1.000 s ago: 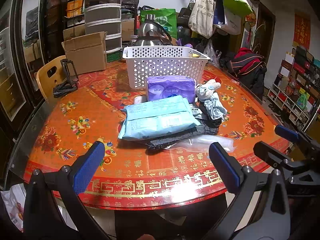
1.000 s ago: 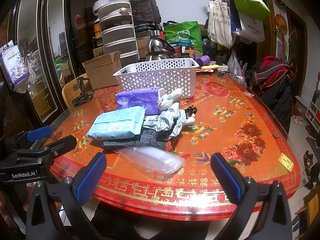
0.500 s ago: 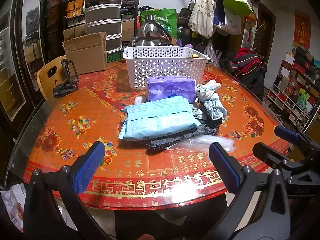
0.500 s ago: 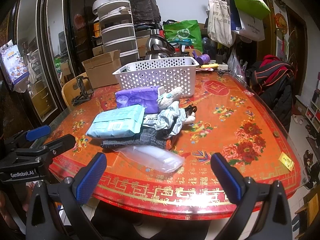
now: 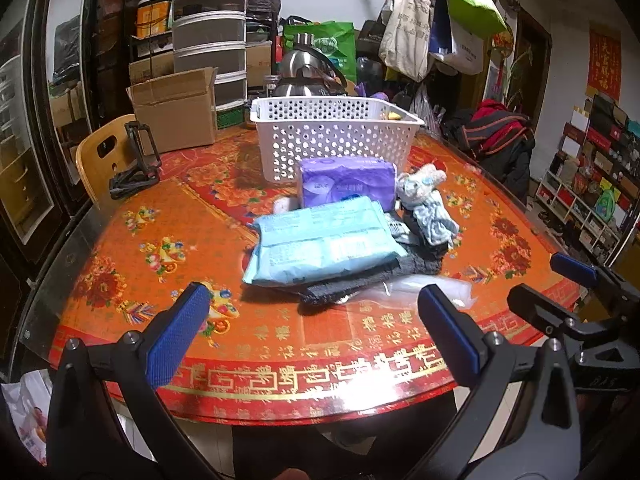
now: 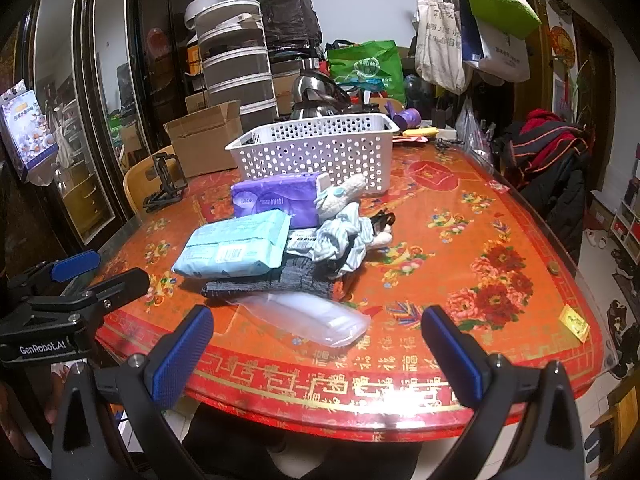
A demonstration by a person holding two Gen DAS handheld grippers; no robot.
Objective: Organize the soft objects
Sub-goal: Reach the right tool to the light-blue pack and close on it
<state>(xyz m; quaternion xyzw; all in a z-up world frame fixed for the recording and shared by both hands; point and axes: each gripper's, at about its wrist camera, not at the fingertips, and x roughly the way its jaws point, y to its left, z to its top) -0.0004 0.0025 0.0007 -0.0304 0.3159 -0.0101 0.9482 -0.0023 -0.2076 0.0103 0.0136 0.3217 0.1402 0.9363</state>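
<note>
At the near edge of the desk: both grippers wait side by side, short of the pile.
Left gripper (image 5: 312, 328): jaws spread wide, nothing between them, hanging over the desk's gold-patterned rim.
Right gripper (image 6: 316, 344): equally wide open and empty, facing the clear plastic bag (image 6: 308, 318) that lies nearest.
Pile: just past the bag, a dark grey knit cloth (image 5: 360, 276) sits under a pale blue soft pack (image 5: 320, 240); a purple tissue pack (image 5: 346, 180) stands behind it, and a small plush toy (image 5: 420, 184) with a light blue fabric bundle (image 5: 434, 218) lies to the right.
Basket: the white perforated basket (image 5: 336, 136) stands behind the pile, touching or nearly touching the purple pack; its inside is mostly hidden.
Desk (image 6: 480, 248): red floral top, otherwise bare on the right.
Progress: seemingly at the start; every soft item lies outside the basket, so all the sorting remains.
</note>
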